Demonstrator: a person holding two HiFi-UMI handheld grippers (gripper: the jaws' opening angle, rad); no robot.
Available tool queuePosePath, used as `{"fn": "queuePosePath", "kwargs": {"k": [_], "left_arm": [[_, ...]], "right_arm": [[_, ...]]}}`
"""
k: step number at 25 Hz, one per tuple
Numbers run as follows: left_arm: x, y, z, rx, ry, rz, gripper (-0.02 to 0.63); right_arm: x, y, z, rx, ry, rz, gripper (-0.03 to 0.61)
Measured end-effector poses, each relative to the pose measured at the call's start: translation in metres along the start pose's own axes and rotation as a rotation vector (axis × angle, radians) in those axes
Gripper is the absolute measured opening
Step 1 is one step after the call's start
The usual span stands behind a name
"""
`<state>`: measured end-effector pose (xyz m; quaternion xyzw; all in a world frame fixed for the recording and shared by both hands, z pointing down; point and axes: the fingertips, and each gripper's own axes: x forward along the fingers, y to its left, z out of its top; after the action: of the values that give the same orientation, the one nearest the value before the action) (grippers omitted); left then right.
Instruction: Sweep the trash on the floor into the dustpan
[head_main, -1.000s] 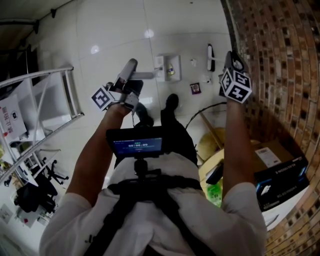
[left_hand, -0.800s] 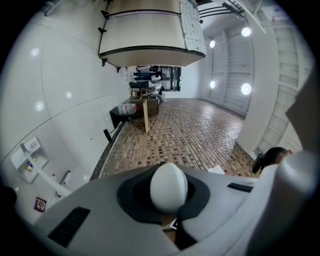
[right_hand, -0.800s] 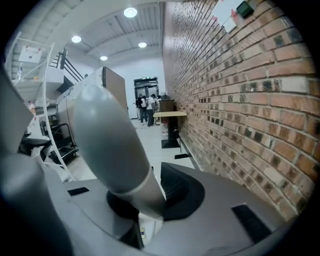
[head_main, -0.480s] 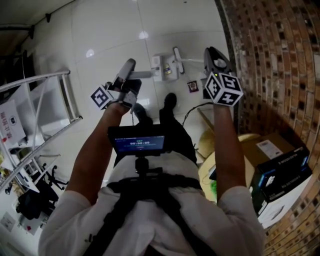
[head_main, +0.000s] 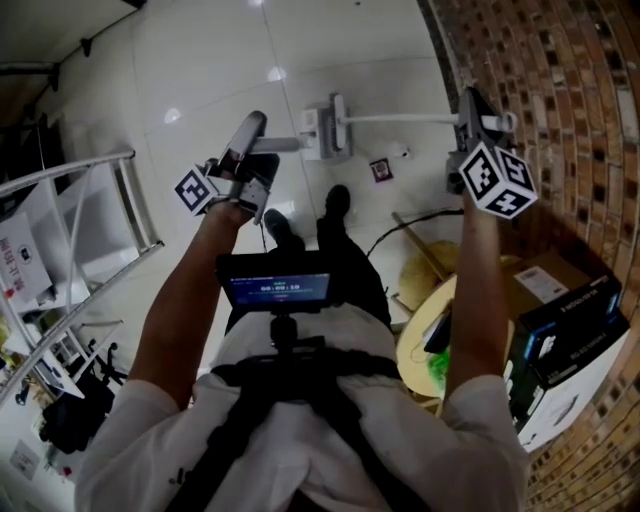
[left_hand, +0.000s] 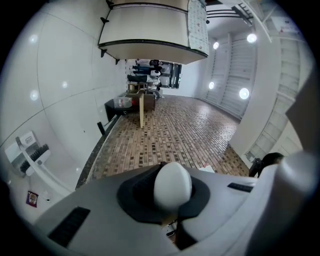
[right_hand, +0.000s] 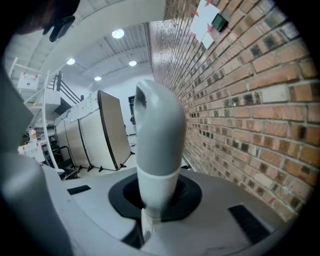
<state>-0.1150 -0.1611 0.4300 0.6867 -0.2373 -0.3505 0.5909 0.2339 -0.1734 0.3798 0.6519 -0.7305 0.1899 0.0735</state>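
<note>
In the head view a white dustpan (head_main: 322, 132) stands on the pale tiled floor. Its grey handle (head_main: 245, 140) is in my left gripper (head_main: 243, 170), which is shut on it. That handle's rounded white end (left_hand: 172, 184) shows between the jaws in the left gripper view. My right gripper (head_main: 472, 122) holds the broom's white stick (head_main: 400, 118). The brush head (head_main: 337, 110) rests beside the dustpan. The right jaws have just been closing, with the broom's grey handle (right_hand: 156, 145) between them. A small dark scrap (head_main: 380, 170) and a white bit (head_main: 403, 153) lie on the floor.
A brick wall (head_main: 560, 110) runs along the right. Cardboard boxes (head_main: 565, 345) and a round yellowish table (head_main: 425, 335) stand below it. A metal railing (head_main: 110, 200) is at the left. The person's shoes (head_main: 338, 205) and a black cable (head_main: 400, 228) lie near the dustpan.
The right gripper has risen and the broom's head has slid left across the floor to the dustpan. The left gripper and dustpan have barely moved.
</note>
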Motion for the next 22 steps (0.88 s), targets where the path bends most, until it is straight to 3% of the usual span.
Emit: {"fn": "queuePosePath", "kwargs": {"k": [10,14,17,19,22], "left_arm": [[0.034,0.003,-0.041,-0.039,0.112,-0.009,0.001],[0.037,0.015,-0.061,-0.052,0.159,0.037,0.001],[0.033,0.022,-0.066,-0.048,0.168,0.069,0.001],[0.031,0.023,-0.068,-0.047,0.170,0.076,0.001],[0.029,0.023,-0.070,-0.045,0.191,0.080,0.001]], "right_arm": [[-0.059,-0.090,0.032,-0.231,0.013,-0.191,0.014],[-0.065,-0.120,0.015,-0.302,0.089,-0.275,0.017],[-0.059,-0.138,-0.054,-0.242,0.211,-0.330,0.026],[-0.063,-0.155,-0.108,-0.160,0.262,-0.432,0.032],[-0.076,-0.168,-0.133,0.030,0.205,-0.579,0.034]]}}
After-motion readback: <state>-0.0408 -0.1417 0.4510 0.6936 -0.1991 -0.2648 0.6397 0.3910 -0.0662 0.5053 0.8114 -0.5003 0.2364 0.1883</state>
